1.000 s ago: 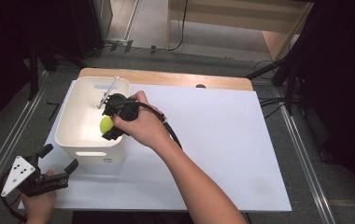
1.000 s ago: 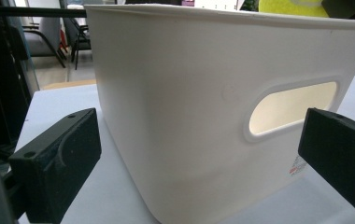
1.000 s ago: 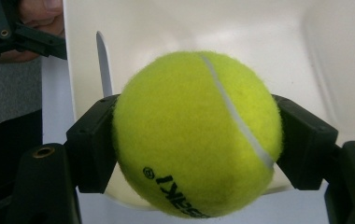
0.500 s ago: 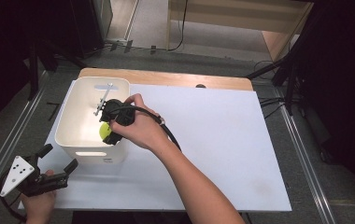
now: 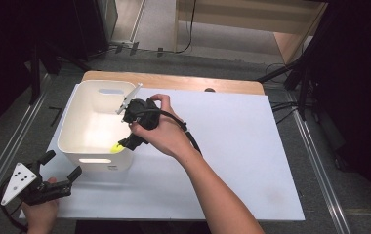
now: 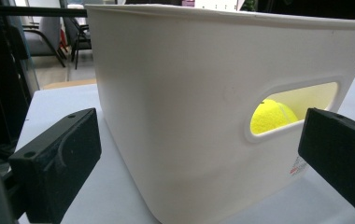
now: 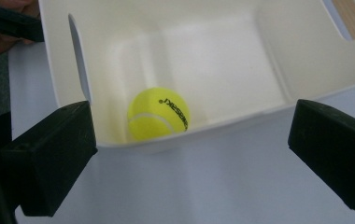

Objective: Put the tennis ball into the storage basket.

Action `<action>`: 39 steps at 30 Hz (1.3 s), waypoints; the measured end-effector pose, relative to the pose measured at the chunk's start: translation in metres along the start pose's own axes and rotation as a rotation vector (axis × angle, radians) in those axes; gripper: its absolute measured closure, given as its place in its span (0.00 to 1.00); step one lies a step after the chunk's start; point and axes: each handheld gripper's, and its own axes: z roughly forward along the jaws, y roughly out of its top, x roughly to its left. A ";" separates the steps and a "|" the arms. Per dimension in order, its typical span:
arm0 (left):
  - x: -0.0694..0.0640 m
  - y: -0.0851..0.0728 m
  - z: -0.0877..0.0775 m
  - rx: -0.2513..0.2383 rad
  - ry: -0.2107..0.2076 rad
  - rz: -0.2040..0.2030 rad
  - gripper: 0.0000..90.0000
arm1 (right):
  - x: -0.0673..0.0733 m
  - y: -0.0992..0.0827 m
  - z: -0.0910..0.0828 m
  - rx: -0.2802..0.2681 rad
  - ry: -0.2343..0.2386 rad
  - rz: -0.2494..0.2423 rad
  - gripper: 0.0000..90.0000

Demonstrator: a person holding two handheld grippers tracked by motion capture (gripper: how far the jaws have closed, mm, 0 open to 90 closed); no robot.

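2 grippers show in the high view. The right gripper [image 5: 125,142] hangs over the near right edge of the white bin [image 5: 76,127], held by the person's right hand [image 5: 161,131]; its jaws have just been opening and stand wide with nothing between them. A sliver of the yellow tennis ball [image 5: 116,147] peeks out beside the jaws, inside the bin at its near right corner. The left gripper [image 5: 61,168] rests at the near left corner of the white table [image 5: 242,156], just in front of the bin, jaws spread and empty.

In the left gripper view, 2 black jaws stand wide apart at the bottom corners, and the bin's side wall [image 6: 180,107] rises close ahead of them. Through the bin's handle slot the ball [image 6: 271,116] is visible, lying inside.

In the right gripper view, the 2 jaws are wide open and grip nothing. Beyond them the ball [image 7: 158,113] lies on the bin's floor, close against the near wall [image 7: 241,122], free of both pads. It bears black lettering and a white seam.
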 end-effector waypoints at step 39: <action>-0.001 0.000 0.000 0.014 0.004 0.020 0.00 | -0.016 -0.150 -0.047 -0.117 -0.137 0.227 0.00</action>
